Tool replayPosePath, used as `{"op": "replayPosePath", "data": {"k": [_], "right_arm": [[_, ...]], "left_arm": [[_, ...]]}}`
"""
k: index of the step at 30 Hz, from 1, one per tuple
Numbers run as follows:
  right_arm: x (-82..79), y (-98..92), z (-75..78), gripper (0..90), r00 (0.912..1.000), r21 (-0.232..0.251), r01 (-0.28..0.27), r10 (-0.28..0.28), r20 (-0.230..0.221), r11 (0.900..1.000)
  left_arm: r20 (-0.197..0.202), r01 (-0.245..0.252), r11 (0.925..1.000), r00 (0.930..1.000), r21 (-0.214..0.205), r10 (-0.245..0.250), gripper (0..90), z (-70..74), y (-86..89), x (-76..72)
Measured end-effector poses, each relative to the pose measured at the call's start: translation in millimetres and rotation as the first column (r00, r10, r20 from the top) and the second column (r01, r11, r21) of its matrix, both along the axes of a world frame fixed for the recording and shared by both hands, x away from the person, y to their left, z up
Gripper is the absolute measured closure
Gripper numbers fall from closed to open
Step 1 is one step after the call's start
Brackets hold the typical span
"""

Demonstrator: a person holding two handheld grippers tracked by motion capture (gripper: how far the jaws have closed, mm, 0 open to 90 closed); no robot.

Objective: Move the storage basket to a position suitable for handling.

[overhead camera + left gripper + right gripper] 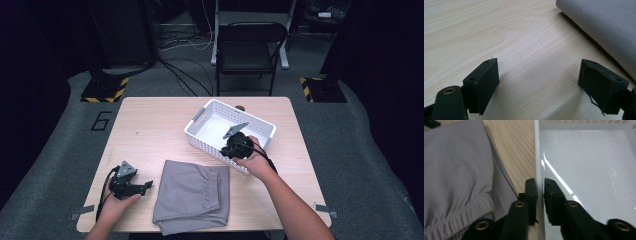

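A white perforated basket (200, 118) sits empty on the wooden table (150, 125), right of centre. My right gripper (235, 151) is at the basket's near rim. In the right gripper view its jaws straddle the basket wall (539, 157), one pad outside and one inside, both against the plastic, so my right gripper (540, 181) is shut on the wall. A folded grey garment (192, 195) with an elastic waistband lies at the front centre. My left gripper (145, 186) rests on the table left of the grey garment (604, 22). My left gripper (539, 72) stands open over bare wood.
A black folding chair (250, 50) stands behind the table, with cables on the floor around it. The grey garment (456, 165) lies close to the basket's near side. Bare wood spreads across the table's left and far parts.
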State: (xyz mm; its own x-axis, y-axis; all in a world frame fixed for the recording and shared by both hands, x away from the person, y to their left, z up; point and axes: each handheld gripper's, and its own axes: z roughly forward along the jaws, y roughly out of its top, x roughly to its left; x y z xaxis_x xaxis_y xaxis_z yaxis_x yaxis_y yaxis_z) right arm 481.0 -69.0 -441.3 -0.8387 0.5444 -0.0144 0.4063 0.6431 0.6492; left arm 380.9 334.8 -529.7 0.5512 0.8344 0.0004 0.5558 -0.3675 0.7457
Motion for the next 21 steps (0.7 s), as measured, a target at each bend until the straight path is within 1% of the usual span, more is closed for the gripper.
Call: {"op": "replayPosePath", "data": {"k": [1,2,3,4,5,6,7,8,9,10,11,12,13,14,15,16,17,18,19,20,21], "right_arm": [[-1.4,-1.8,1.5,77.5,0.9999,0.011,0.012,-0.012,-0.002,0.9999],[-2.3,-3.9,2.7,73.7,0.9999,0.026,0.011,-0.011,0.005,0.9996],[-5.4,-7.3,6.8,67.0,0.9992,0.046,0.039,-0.040,0.003,0.9981],[-5.4,-7.3,6.8,67.0,0.9992,0.046,0.039,-0.040,0.003,0.9981],[-8.2,-11.8,12.0,62.1,0.9977,0.058,0.068,-0.068,0.004,0.9960],[-8.2,-11.8,12.0,62.1,0.9977,0.058,0.068,-0.068,0.004,0.9960],[-9.8,-13.6,14.0,60.4,0.9967,0.061,0.081,-0.081,0.001,0.9949],[-12.4,-17.4,17.4,57.8,0.9949,0.061,0.100,-0.101,0.005,0.9931],[-14.7,-24.2,22.0,55.1,0.9924,0.068,0.119,-0.121,0.026,0.9906],[-14.7,-24.2,22.0,55.1,0.9924,0.068,0.119,-0.121,0.026,0.9906],[-17.4,-27.6,24.7,53.3,0.9876,0.067,0.153,-0.155,0.025,0.9860],[-19.0,-32.2,27.0,50.1,0.9831,0.068,0.175,-0.178,0.042,0.9822],[-23.1,-38.7,30.2,48.3,0.9728,0.060,0.224,-0.227,0.047,0.9728],[-23.1,-38.7,30.2,48.3,0.9728,0.060,0.224,-0.227,0.047,0.9728],[-25.7,-48.1,31.8,45.3,0.9653,0.039,0.247,-0.249,0.079,0.9683],[-25.7,-48.1,31.8,45.3,0.9653,0.039,0.247,-0.249,0.079,0.9683],[-28.7,-56.9,31.5,41.7,0.9518,0.024,0.291,-0.292,0.095,0.9565],[-28.7,-56.9,31.5,41.7,0.9518,0.024,0.291,-0.292,0.095,0.9565],[-29.0,-60.5,31.2,40.5,0.9476,0.014,0.303,-0.303,0.102,0.9528],[-30.2,-65.7,29.7,39.0,0.9379,0.009,0.332,-0.331,0.104,0.9433],[-30.8,-69.8,28.6,37.8,0.9305,0.009,0.354,-0.354,0.095,0.9350]], "left_arm": [[0.008,-0.003,1.0000,1.0000,-0.004,0.003,16.7,-0.7,-0.4,0.0],[0.007,-0.003,1.0000,1.0000,-0.004,0.003,16.7,-0.6,-0.3,-0.1],[0.007,-0.003,1.0000,1.0000,-0.004,0.003,16.7,-0.6,-0.3,0.0],[0.007,-0.003,1.0000,1.0000,-0.004,0.003,16.7,-0.6,-0.3,0.0],[0.000,0.003,1.0000,1.0000,0.004,-0.003,16.7,0.2,0.0,-0.1],[0.000,0.003,1.0000,1.0000,0.004,-0.003,16.7,0.2,0.0,-0.1],[0.000,0.003,1.0000,1.0000,0.004,-0.003,16.7,0.2,0.0,-0.1],[0.000,0.003,1.0000,1.0000,0.004,-0.003,16.7,0.2,0.0,-0.1],[0.000,0.003,1.0000,1.0000,0.004,-0.003,16.7,0.2,0.0,-0.1],[0.000,0.003,1.0000,1.0000,0.004,-0.003,16.8,0.2,0.0,-0.1],[0.000,0.003,1.0000,1.0000,0.004,-0.003,16.8,0.2,0.0,-0.1],[0.000,0.003,1.0000,1.0000,0.004,-0.003,16.7,0.2,0.0,-0.1],[0.000,0.003,1.0000,1.0000,0.004,-0.003,16.7,0.2,0.0,-0.2],[0.000,0.003,1.0000,1.0000,0.004,-0.003,16.7,0.2,0.0,-0.2],[0.000,0.003,1.0000,1.0000,0.004,-0.003,16.7,0.2,0.0,-0.2],[0.000,0.003,1.0000,1.0000,0.004,-0.003,16.7,0.2,0.0,-0.2],[0.000,0.003,1.0000,1.0000,0.005,-0.003,16.7,0.2,-0.1,-0.2],[0.000,0.003,1.0000,1.0000,0.005,-0.003,16.7,0.2,-0.1,-0.2],[0.000,0.002,1.0000,1.0000,0.004,-0.002,16.7,0.2,-0.1,-0.3],[0.000,0.002,1.0000,1.0000,0.004,-0.002,16.8,0.2,-0.2,-0.3],[0.001,0.002,1.0000,1.0000,0.004,-0.002,16.7,0.1,-0.2,-0.3]]}}
